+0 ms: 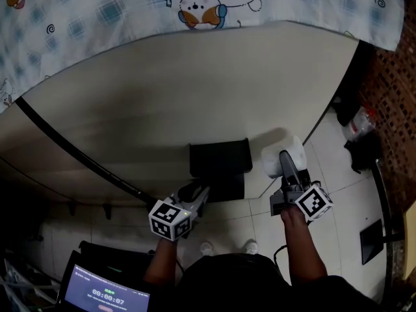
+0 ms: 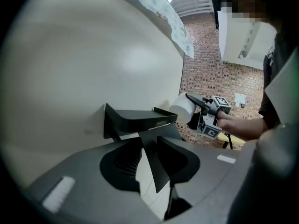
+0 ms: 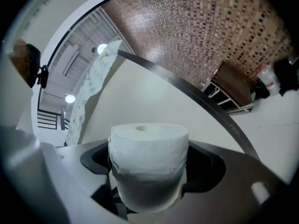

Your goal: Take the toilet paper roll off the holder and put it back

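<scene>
Toilet paper roll [image 3: 148, 162], place: off the holder, clamped between the jaws of the right gripper [image 1: 285, 158], out ahead of the hand that holds it
Holder [image 1: 220, 161]: black, fixed to the pale wall [image 1: 162, 96], just left of the right gripper's load and straight ahead of the left gripper [image 1: 198, 197]; flat shelf on top, a black arm below
Between roll and holder: a thin strip of bare wall in the head view; whether they touch cannot be told
Black strip [image 1: 97, 168]: runs slantwise down the wall, ending close by the left gripper's marker cube
Patterned cloth [image 1: 97, 12]: hangs over the wall's top, far ahead of both grippers
Brick wall [image 1: 390, 96]: off to the right gripper's right, with dark things on the tiled floor [image 1: 338, 174] below it
Screen [image 1: 107, 294]: lit, down by the person's left arm, behind the left gripper
Shoes [image 1: 207, 247]: on the tiles, beneath and between the two grippers
Left gripper: jaws drawn in narrow, the holder's black lower arm between them, tips meeting it; a pale gap shows beside the arm nearer the camera
Right gripper: jaws spread wide, pads pressed on the roll's two sides
Roll's look: white, full and plump, core hole facing up in the right gripper view, outer sheet slightly wrinkled, lying along the jaws
</scene>
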The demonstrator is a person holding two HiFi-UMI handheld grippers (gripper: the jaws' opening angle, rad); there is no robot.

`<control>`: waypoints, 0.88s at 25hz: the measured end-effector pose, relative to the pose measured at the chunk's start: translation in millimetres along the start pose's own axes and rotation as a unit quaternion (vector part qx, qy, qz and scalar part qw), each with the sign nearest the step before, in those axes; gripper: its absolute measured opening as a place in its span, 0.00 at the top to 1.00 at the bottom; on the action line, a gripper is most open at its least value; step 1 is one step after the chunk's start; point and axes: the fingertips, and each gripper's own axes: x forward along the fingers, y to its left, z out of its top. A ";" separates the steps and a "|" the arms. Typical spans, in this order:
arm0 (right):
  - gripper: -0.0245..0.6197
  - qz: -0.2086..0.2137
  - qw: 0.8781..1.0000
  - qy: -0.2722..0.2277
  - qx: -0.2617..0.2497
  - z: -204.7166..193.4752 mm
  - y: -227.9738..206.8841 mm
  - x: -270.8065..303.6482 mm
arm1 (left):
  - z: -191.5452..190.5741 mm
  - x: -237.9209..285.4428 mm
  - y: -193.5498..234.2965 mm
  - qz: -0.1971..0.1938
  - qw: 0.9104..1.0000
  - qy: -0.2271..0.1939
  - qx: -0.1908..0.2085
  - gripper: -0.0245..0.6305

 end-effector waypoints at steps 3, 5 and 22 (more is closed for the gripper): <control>0.29 -0.017 0.997 0.001 0.070 -17.6 -28.0 -3.9 | 1.6 -1.0 -1.1 -0.009 1.000 0.003 -0.011 0.77; 0.29 -0.023 0.994 0.004 0.105 -32.0 -41.7 -4.3 | 3.5 -1.2 -1.3 -0.016 1.000 0.005 -0.021 0.77; 0.30 0.097 0.971 0.005 0.221 -113.1 -45.9 19.2 | 4.3 0.0 -3.0 -0.023 0.999 0.028 -0.034 0.77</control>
